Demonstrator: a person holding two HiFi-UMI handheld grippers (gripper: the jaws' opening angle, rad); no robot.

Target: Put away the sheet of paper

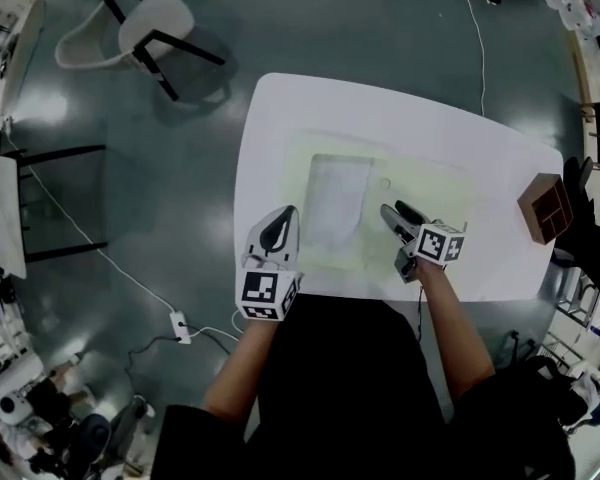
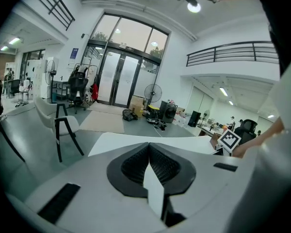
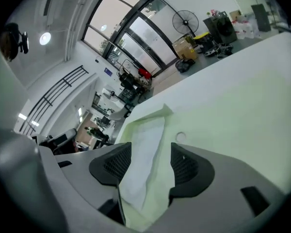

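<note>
Now open right gripper (image 1: 396, 211) straddles paper (image 1: 335, 200) edge; left gripper (image 1: 279, 220) pinches folder (image 1: 430, 190).

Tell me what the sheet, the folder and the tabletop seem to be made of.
Sheet: paper, matte white, buckling slightly along its length.
Folder: probably thin translucent plastic; pale yellow-green tint, lies flat, one corner curls up.
Table: hard, smooth white top with rounded corners, perhaps laminate; the look leaves that open.

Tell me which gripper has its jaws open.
The right gripper: its jaws stand apart, with the paper showing between them. The left gripper has its jaws shut on a thin white sheet.
</note>
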